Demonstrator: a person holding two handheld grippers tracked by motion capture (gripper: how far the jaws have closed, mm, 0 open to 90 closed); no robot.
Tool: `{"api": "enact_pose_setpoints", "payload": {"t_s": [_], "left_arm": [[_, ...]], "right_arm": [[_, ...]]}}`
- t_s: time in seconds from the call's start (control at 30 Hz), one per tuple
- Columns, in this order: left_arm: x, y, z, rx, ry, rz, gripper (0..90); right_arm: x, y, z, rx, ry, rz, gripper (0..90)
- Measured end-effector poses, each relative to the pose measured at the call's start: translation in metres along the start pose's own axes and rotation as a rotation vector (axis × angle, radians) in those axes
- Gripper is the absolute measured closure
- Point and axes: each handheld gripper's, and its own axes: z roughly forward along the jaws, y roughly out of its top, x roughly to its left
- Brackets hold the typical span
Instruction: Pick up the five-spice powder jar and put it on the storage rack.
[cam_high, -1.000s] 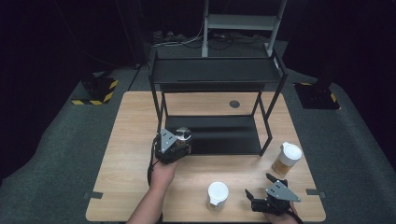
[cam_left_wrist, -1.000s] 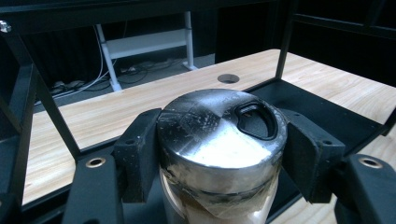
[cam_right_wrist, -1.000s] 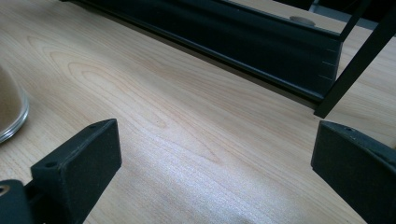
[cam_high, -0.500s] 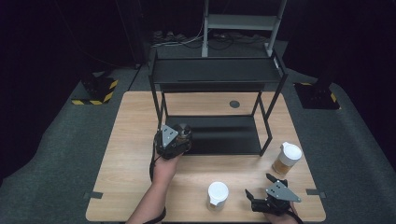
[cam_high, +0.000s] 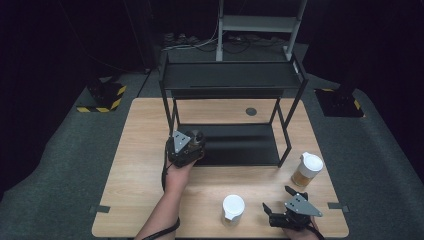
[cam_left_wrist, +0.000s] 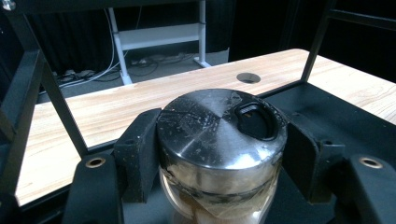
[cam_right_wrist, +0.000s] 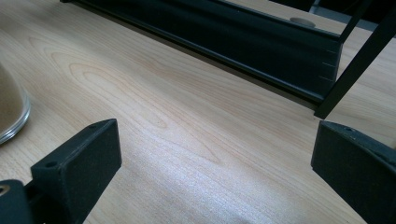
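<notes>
A glass jar with a dark metal lid (cam_left_wrist: 219, 135) sits between the black pads of my left gripper (cam_left_wrist: 222, 145), which is shut on it just below the lid. In the high view this gripper (cam_high: 194, 141) holds the jar (cam_high: 197, 136) at the front left corner of the black rack's lower shelf (cam_high: 240, 145). My right gripper (cam_high: 279, 201) rests low over the table near its front edge, jaws wide apart; in its own view the right gripper (cam_right_wrist: 219, 149) has bare wood between its pads (cam_right_wrist: 93, 144).
The black two-tier rack (cam_high: 235, 80) stands mid-table, its posts framing the lower shelf. A white-lidded jar (cam_high: 233, 207) stands left of the right gripper, its glass base (cam_right_wrist: 11, 112) close by. Another white-lidded jar (cam_high: 307, 170) with amber contents stands at the right. A cable hole (cam_high: 251, 111) lies behind the rack.
My left gripper has edged slightly forward toward the rack with the jar still in it. The right gripper has stayed put.
</notes>
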Motion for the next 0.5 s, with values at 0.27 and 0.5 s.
{"api": "enact_pose_setpoints", "payload": {"t_s": [0.27,0.5], "left_arm": [[-0.0013,-0.0002,0.0060,0.014,0.006,0.002,34.9],[-0.0010,-0.0027,0.0087,0.024,0.009,-0.006,34.9]], "right_arm": [[-0.0003,0.0000,0.0000,0.000,0.001,0.000,1.1],[-0.0004,-0.0001,-0.0001,-0.001,0.003,-0.001,1.1]]}}
